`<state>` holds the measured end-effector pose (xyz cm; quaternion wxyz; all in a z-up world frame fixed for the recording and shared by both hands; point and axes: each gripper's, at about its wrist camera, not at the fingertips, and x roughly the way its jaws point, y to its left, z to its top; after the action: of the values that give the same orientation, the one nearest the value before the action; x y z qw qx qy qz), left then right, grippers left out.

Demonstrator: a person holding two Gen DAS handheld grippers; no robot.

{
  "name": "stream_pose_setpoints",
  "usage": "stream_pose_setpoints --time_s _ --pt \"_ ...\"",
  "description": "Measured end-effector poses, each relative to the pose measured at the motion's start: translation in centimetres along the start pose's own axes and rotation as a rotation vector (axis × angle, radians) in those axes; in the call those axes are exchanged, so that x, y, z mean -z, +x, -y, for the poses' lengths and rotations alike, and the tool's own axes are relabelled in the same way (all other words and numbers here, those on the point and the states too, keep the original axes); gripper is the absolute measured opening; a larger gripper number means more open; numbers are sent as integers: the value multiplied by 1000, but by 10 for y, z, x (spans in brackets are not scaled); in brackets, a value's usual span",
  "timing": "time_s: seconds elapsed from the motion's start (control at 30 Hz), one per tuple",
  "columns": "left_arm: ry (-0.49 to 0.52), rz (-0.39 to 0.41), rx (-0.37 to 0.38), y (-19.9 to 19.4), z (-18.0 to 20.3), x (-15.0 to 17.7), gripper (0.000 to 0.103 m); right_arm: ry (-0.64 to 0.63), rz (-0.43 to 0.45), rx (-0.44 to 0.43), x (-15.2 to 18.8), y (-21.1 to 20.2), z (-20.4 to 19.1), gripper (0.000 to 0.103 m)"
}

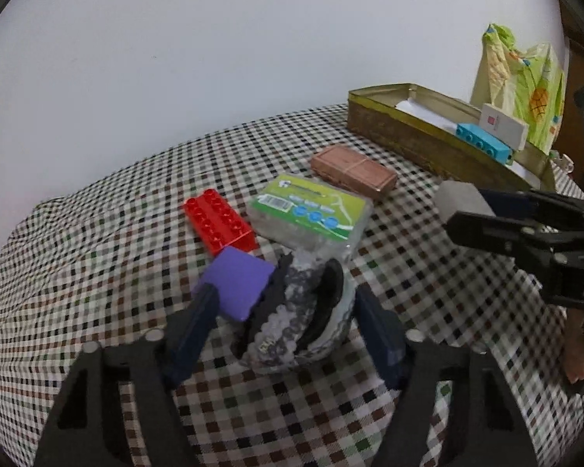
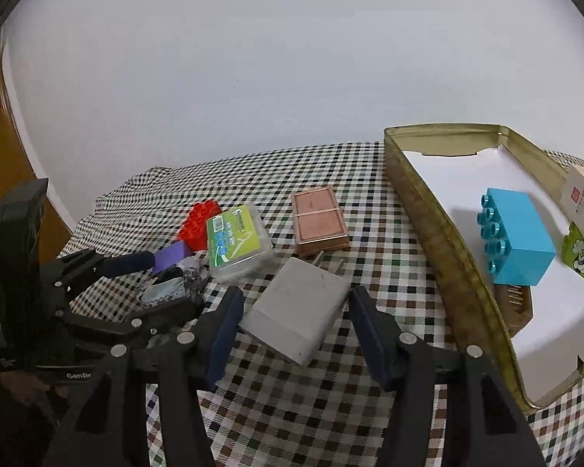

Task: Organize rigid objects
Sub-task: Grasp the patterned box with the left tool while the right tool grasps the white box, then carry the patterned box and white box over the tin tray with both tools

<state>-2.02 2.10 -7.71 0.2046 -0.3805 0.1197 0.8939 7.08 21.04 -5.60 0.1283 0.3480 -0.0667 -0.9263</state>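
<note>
My left gripper (image 1: 288, 303) is open around a grey-black bumpy hair clip (image 1: 298, 315) that lies on the checkered cloth, its fingers a little apart from it. A purple block (image 1: 237, 284) sits by the left finger. My right gripper (image 2: 294, 303) straddles a grey-white charger block (image 2: 296, 309); the jaws stand close to its sides, contact unclear. A red brick (image 1: 220, 220), a green-labelled clear box (image 1: 311, 210) and a copper case (image 1: 354, 171) lie beyond. A gold tin (image 2: 447, 241) holds a blue brick (image 2: 516, 231) and a white box (image 2: 582, 198).
A green printed bag (image 1: 521, 81) stands behind the tin. The tin also holds a brown comb-like piece (image 2: 516, 305) and a small green card (image 2: 578, 253). The cloth bunches up at the far left (image 2: 136, 194). A white wall is behind the table.
</note>
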Motion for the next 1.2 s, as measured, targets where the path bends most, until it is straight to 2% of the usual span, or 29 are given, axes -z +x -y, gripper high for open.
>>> stream_pose_setpoints --time_s 0.07,0.3,0.53,0.77,1.0,1.2 --pt "-1 12 10 -2 2 4 43 3 4 1 0 1 3 59" --pt "-48 23 53 -8 -3 8 41 4 17 10 1 0 9 59" --pt "-153 91 90 -19 -15 11 41 -8 121 25 -3 -17 11 59" --pt "-170 203 62 -34 -3 9 41 -31 207 37 -4 -33 13 59" --pt "-268 308 46 -44 9 -1 41 -77 329 89 -10 -54 17 59" --pt "-279 355 28 -42 29 -19 41 -99 349 134 -13 -58 37 59"
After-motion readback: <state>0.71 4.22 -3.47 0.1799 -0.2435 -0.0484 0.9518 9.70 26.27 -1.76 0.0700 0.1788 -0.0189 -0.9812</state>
